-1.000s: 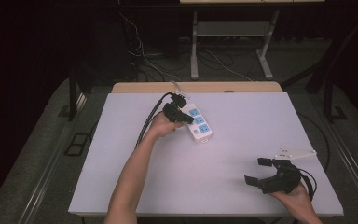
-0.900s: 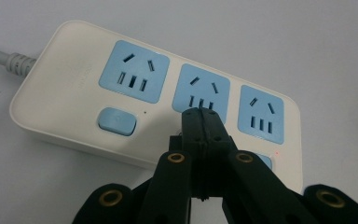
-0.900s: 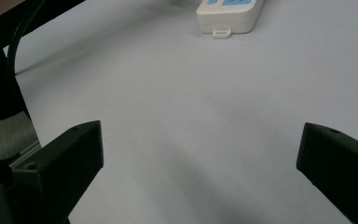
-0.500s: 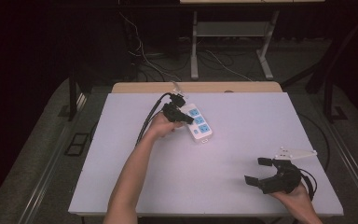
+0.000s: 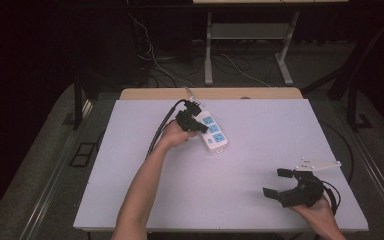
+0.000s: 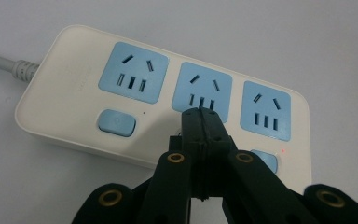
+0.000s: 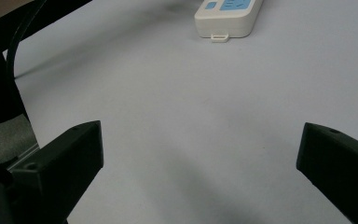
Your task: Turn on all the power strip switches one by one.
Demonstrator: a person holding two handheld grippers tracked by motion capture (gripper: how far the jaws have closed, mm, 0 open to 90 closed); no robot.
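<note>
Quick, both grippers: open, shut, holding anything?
Left gripper: shut, empty, tips over the power strip.
Right gripper: open, empty.

Bare table (image 5: 260, 165) lies between power strip (image 5: 213, 133) and right tool (image 5: 282, 183).

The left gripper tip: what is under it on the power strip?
The shut left gripper covers the middle switch on the power strip, so that switch is hidden. The other two blue switches stay partly visible.
</note>
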